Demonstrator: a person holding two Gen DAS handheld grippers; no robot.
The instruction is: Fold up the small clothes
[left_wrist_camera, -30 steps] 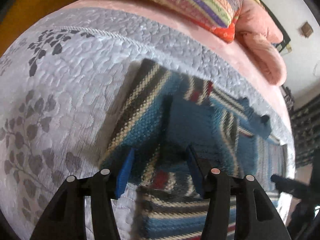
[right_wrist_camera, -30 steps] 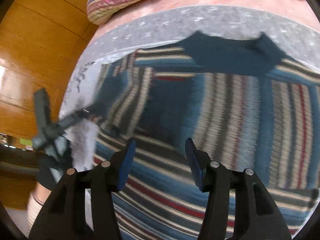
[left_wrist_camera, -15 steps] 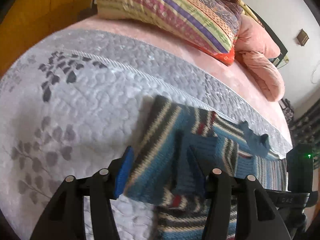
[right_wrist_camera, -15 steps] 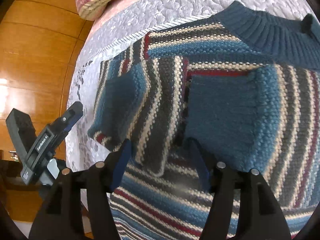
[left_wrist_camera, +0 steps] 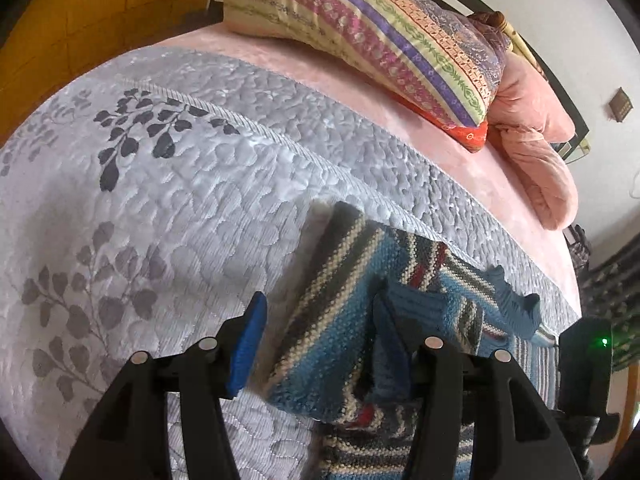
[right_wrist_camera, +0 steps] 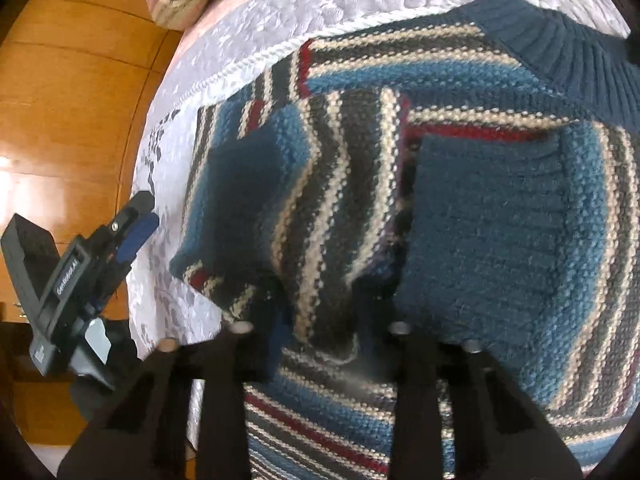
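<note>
- The left gripper [left_wrist_camera: 318, 350] has its fingers [left_wrist_camera: 248, 344] spread apart, holding nothing; the folded-over sleeve [left_wrist_camera: 332, 340] of the striped sweater [left_wrist_camera: 460, 304] lies in the gap between them, reaching past the tips.
- The blue pad of the left-hand finger stands over bare quilt [left_wrist_camera: 180, 208], just beside the sleeve's edge; the right-hand finger sits over the knit.
- The right gripper [right_wrist_camera: 320, 336] also has its fingers [right_wrist_camera: 276, 344] parted with nothing pinched; they are dim and blurred, low over the sweater [right_wrist_camera: 500, 216].
- Between and just ahead of the right fingers lies the striped sleeve [right_wrist_camera: 312, 200], turned in across the sweater's body, its dark blue cuff off toward the left finger's side.
- Ahead of the right-hand finger is a plain blue knit panel; beyond it, the ribbed navy collar [right_wrist_camera: 560, 52].
- The sweater lies flat on the grey leaf-patterned quilt of a bed.
- Far beyond the left fingers rest a striped pillow [left_wrist_camera: 368, 36] and a pink bundle [left_wrist_camera: 536, 152].
- Off to the left of the right fingers, the left gripper [right_wrist_camera: 132, 232] shows at the quilt's edge, before a wooden wall [right_wrist_camera: 72, 112].
</note>
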